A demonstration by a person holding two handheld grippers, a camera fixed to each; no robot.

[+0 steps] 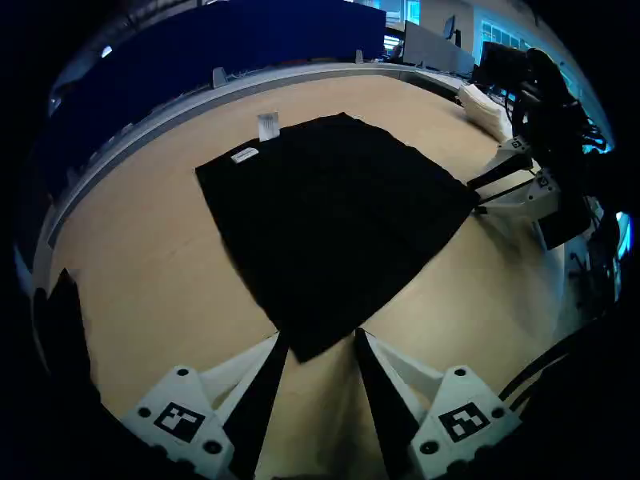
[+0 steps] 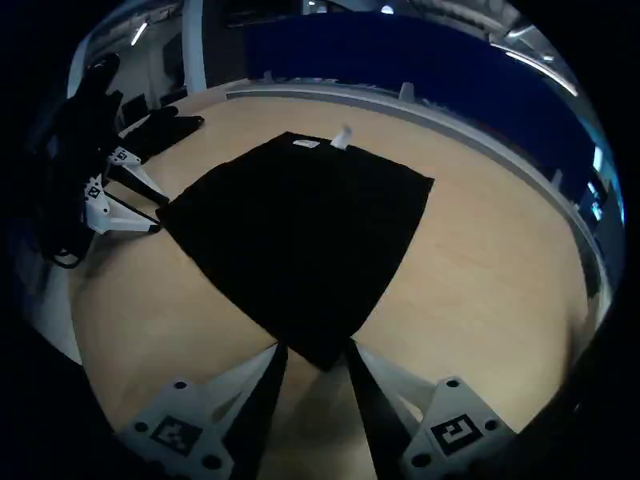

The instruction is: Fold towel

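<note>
Black towel (image 1: 336,216) looks soft, limp; left tongs (image 1: 318,336) and right tongs (image 2: 316,346) apart, each around a six-o'clock corner: pinch there

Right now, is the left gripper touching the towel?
Cannot tell. In the left gripper view a corner of the towel lies between the fingers of the open left gripper, but neither contact nor a gap shows plainly.
</note>
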